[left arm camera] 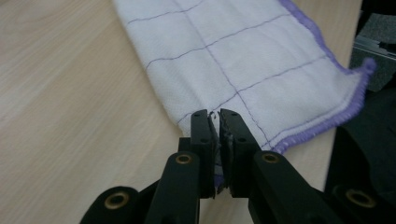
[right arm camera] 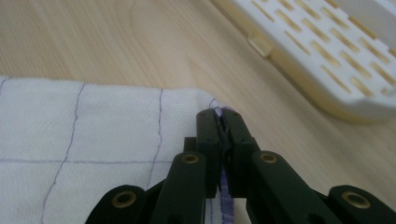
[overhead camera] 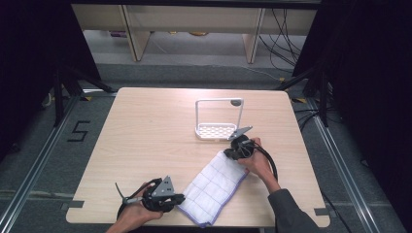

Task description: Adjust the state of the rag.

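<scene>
Left gripper (overhead camera: 179, 198), lower centre of high view: jaws clamped on cloth (overhead camera: 214, 187) near corner. Right gripper (overhead camera: 228, 153), centre right: jaws pinching far corner. Cloth flat on table (overhead camera: 145, 126), near white rack (overhead camera: 217, 130). Lift both corners evenly; keep edge taut.

The cloth (overhead camera: 213, 187) lies flat on the surface (overhead camera: 145, 141), stretched between the two sets of jaws: the left gripper (left arm camera: 214, 122) has its jaws closed on the cloth's near corner, the right gripper (right arm camera: 219, 122) on the far corner. Beyond the right gripper's jaws and just to their right stands the rack (right arm camera: 327, 51), apart from the cloth.
</scene>
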{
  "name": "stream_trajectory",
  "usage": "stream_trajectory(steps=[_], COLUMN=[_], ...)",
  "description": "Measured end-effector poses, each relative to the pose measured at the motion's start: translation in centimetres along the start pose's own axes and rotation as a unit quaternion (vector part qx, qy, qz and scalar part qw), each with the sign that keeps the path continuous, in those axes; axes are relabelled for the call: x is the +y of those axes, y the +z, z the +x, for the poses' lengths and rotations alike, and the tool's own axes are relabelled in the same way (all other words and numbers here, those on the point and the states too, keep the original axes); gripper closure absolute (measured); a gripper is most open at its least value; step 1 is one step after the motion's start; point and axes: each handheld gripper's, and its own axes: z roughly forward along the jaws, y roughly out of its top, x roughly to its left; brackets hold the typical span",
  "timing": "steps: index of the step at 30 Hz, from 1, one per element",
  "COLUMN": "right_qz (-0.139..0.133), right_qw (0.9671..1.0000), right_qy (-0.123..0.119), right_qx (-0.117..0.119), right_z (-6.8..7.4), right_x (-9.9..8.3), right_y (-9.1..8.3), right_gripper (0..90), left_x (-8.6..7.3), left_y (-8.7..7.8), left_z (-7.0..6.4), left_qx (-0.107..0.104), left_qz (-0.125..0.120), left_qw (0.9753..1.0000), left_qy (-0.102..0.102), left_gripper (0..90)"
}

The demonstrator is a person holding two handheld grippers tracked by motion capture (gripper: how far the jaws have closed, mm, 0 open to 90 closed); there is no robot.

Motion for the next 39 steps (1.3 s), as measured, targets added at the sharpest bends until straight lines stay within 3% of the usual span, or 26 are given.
stream_trajectory(steps=[1,3,5,6,8,11,12,14,15,17,19,21,24,26,27,28,29,30,32,33,35,36,37,38,39], right_qz=[0.003,0.002,0.002,0.003,0.004,0.004,0.001,-0.003,-0.008,-0.02,-0.045,-0.042,-0.053,-0.048,-0.048,-0.049,-0.064,-0.078,-0.095,-0.086,-0.087,-0.067,-0.067,-0.05,-0.05], right_qw=[1.0,1.0,0.9999,0.9996,0.9995,0.9989,0.9992,0.9996,0.9996,0.9989,0.998,0.9964,0.9948,0.9943,0.9943,0.9925,0.9902,0.9881,0.9854,0.9862,0.9872,0.9885,0.9885,0.9884,0.9884], right_qy=[-0.001,0.001,-0.014,-0.027,-0.031,-0.039,-0.032,-0.018,0.014,0.033,0.042,0.072,0.083,0.089,0.089,0.103,0.115,0.124,0.135,0.136,0.124,0.117,0.117,0.125,0.125], right_qx=[0.004,-0.002,-0.003,-0.005,-0.011,-0.026,-0.026,-0.021,-0.025,-0.025,-0.019,-0.017,-0.027,-0.036,-0.036,-0.044,-0.046,-0.048,-0.04,-0.04,-0.049,-0.07,-0.07,-0.069,-0.069], right_z=[0.0,0.2,0.5,0.7,1.1,1.5,1.6,1.5,1.6,1.4,1.1,1.0,0.6,0.1,0.1,-0.3,-1.0,-1.2,-1.4,-1.5,-1.7,-1.8,-1.8,-1.8,-1.8], right_x=[0.5,1.4,2.2,2.5,3.1,3.7,3.8,3.9,3.9,3.9,3.4,2.6,0.7,-0.4,-0.4,-1.1,-1.7,-2.0,-2.3,-2.4,-2.5,-2.6,-2.6,-2.8,-2.8], right_y=[0.3,1.1,1.7,1.9,2.3,2.6,2.7,2.4,1.8,0.6,-0.9,-2.4,-3.7,-4.4,-4.4,-4.9,-5.5,-5.8,-6.3,-6.4,-6.0,-5.3,-5.3,-5.0,-5.0], right_gripper=[87.1,87.1,87.1,87.1,86.7,81.6,79.1,67.7,61.9,55.7,48.4,42.9,40.8,40.0,40.0,39.1,38.8,37.7,39.1,39.5,39.0,38.6,38.6,40.2,40.2], left_x=[0.1,0.2,0.5,0.7,1.0,1.6,1.7,1.9,1.9,2.1,2.4,2.8,3.6,4.3,4.3,4.7,5.0,5.5,5.6,5.6,5.4,5.3,5.2,4.9,4.9], left_y=[0.1,0.5,1.0,1.3,1.8,2.4,2.7,2.8,2.8,2.4,1.8,1.1,0.3,0.5,0.5,0.8,1.2,2.0,2.9,2.9,3.5,3.7,3.7,3.6,3.6], left_z=[-0.4,-1.1,-1.8,-2.3,-2.8,-3.5,-3.9,-4.2,-4.4,-4.3,-3.6,-2.5,-0.3,1.7,1.7,2.6,3.5,4.6,5.1,5.1,4.8,4.5,4.3,3.7,3.7], left_qx=[0.0,-0.006,-0.01,-0.013,-0.017,-0.019,-0.028,-0.039,-0.041,-0.034,-0.032,-0.013,-0.004,0.013,0.013,0.019,0.014,0.008,-0.009,-0.009,-0.007,-0.01,-0.011,-0.02,-0.02], left_qz=[0.004,0.003,0.003,0.002,-0.006,-0.003,-0.008,-0.011,-0.018,-0.033,-0.049,-0.066,-0.087,-0.092,-0.092,-0.093,-0.089,-0.083,-0.052,-0.052,-0.029,-0.012,-0.006,0.01,0.01], left_qw=[0.9999,0.9999,0.9995,0.9996,0.9994,0.9989,0.9989,0.9982,0.9982,0.9986,0.9981,0.9977,0.9952,0.994,0.994,0.9931,0.9932,0.9919,0.9938,0.9938,0.9954,0.9964,0.9964,0.9973,0.9973], left_qy=[0.012,0.013,0.03,0.024,0.028,0.044,0.037,0.044,0.039,0.024,0.017,-0.002,-0.046,-0.058,-0.058,-0.068,-0.073,-0.096,-0.097,-0.097,-0.091,-0.084,-0.084,-0.07,-0.07], left_gripper=[84.1,83.6,83.5,83.3,82.6,80.9,79.9,73.7,65.5,55.2,43.2,36.1,32.6,32.3,31.9,31.9,32.1,32.5,33.6,34.3,35.0,36.9,36.9,41.5,43.4])
